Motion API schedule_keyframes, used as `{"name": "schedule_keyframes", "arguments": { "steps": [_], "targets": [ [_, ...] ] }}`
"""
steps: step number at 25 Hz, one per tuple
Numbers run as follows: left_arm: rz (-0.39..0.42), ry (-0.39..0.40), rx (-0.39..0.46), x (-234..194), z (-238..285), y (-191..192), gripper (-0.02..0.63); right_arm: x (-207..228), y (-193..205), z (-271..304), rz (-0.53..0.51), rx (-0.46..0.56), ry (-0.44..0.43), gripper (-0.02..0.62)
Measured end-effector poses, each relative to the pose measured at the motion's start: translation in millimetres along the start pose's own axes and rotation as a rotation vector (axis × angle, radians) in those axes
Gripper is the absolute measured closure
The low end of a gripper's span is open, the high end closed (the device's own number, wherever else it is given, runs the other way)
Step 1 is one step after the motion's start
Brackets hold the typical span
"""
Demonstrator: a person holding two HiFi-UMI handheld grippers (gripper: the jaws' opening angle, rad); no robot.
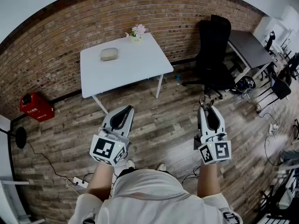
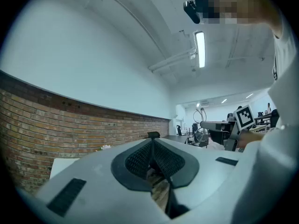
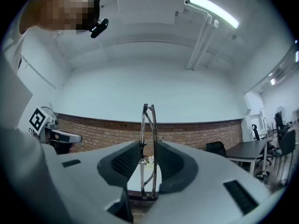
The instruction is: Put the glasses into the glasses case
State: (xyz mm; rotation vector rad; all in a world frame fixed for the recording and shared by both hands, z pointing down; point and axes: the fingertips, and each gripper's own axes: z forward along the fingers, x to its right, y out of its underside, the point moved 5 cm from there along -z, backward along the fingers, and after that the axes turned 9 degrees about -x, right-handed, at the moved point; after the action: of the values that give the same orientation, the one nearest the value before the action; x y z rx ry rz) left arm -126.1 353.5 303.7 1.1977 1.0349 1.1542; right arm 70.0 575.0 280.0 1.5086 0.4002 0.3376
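A grey oval glasses case [image 1: 109,54] lies closed on the white table [image 1: 140,66], near its back edge. I stand on the wooden floor a good way in front of that table, with both grippers held level and far from the case. My right gripper [image 1: 208,108] is shut on thin metal-framed glasses [image 3: 148,125], which stand on edge between its pads [image 3: 128,160] and stick out past the tips; in the head view the glasses [image 1: 205,100] show just beyond the jaws. My left gripper [image 1: 122,114] is shut, its pads [image 2: 140,158] meeting with nothing between them.
A small pot of pink flowers [image 1: 137,31] stands at the table's far corner. A black office chair [image 1: 212,50] and a grey desk [image 1: 250,48] are at the right. A red box [image 1: 36,107] sits by the brick wall, and a power strip [image 1: 77,183] lies near my feet.
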Motion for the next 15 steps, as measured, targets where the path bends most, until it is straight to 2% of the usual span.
{"name": "schedule_keyframes", "arguments": {
  "steps": [15],
  "targets": [
    [-0.025, -0.001, 0.018, -44, -22, 4, 0.578, -44, -4, 18, -0.022, 0.000, 0.012, 0.436]
  ]
}}
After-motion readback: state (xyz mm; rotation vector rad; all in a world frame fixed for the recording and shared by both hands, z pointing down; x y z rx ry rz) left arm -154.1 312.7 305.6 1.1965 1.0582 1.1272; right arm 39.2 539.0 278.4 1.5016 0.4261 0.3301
